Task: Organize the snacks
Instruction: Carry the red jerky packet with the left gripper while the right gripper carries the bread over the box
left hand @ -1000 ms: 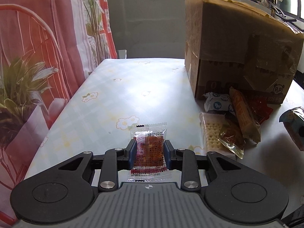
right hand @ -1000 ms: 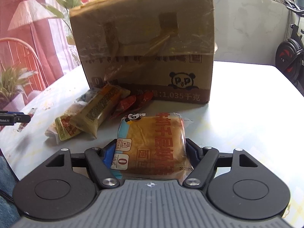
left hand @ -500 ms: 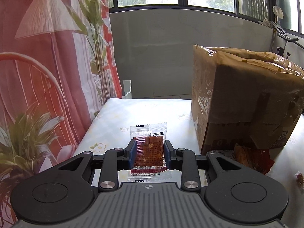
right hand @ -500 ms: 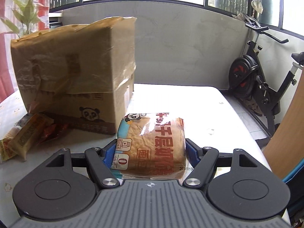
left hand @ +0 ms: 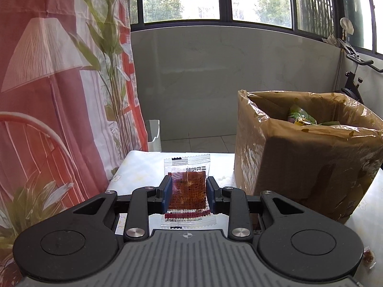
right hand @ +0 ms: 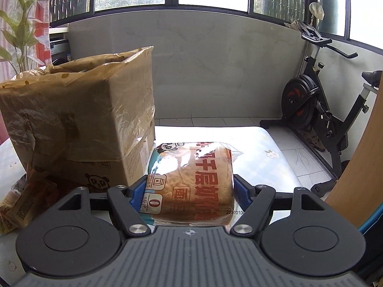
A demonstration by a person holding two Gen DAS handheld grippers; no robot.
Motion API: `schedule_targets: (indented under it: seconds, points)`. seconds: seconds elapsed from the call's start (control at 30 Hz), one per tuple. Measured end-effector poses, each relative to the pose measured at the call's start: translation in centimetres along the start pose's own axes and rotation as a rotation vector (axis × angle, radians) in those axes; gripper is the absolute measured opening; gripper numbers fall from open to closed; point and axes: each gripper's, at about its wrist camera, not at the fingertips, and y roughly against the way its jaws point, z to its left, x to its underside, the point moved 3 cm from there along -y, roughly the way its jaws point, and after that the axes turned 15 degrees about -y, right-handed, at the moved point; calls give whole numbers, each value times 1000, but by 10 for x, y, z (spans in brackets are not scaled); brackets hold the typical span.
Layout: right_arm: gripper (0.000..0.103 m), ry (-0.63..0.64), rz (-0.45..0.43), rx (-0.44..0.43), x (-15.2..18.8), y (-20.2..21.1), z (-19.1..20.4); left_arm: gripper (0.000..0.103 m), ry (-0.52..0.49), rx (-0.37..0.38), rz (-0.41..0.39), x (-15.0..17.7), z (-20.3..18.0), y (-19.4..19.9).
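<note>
From the left wrist, the left gripper [left hand: 188,195] is closed on a small clear sachet [left hand: 188,192] with a red-brown snack inside, held in the air to the left of the cardboard box [left hand: 304,167]. The box is open on top and some green packets [left hand: 302,118] already lie inside, so part of the sorting seems done. The box stands on a table [left hand: 141,165] with a pale flower-print cloth; left of the box hangs a red curtain [left hand: 47,95], and behind it are a grey wall and windows.

From the right wrist, the right gripper [right hand: 190,191] clamps a bread packet [right hand: 191,184], just to the right of the box. Several snacks [right hand: 21,205] remain on the table at the box's front left corner, so I judge more work is left. An exercise bike [right hand: 318,110] stands on the floor well to the right of the box.
</note>
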Motion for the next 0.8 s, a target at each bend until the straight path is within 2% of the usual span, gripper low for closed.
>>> schedule_targets:
  seconds: [0.27, 0.47, 0.6, 0.8]
  points:
    - [74, -10, -121, -62, -64, 17, 11, 32, -16, 22, -93, -58, -5, 0]
    - [74, 44, -199, -149, -115, 13, 46, 32, -34, 74, -158, -103, -31, -12]
    - [74, 78, -205, -222, -134, -3, 81, 33, -54, 111, -175, -125, -52, -30]
    - [74, 154, -159, -292, -139, -45, 132, 33, -55, 155, -139, -140, -74, -69]
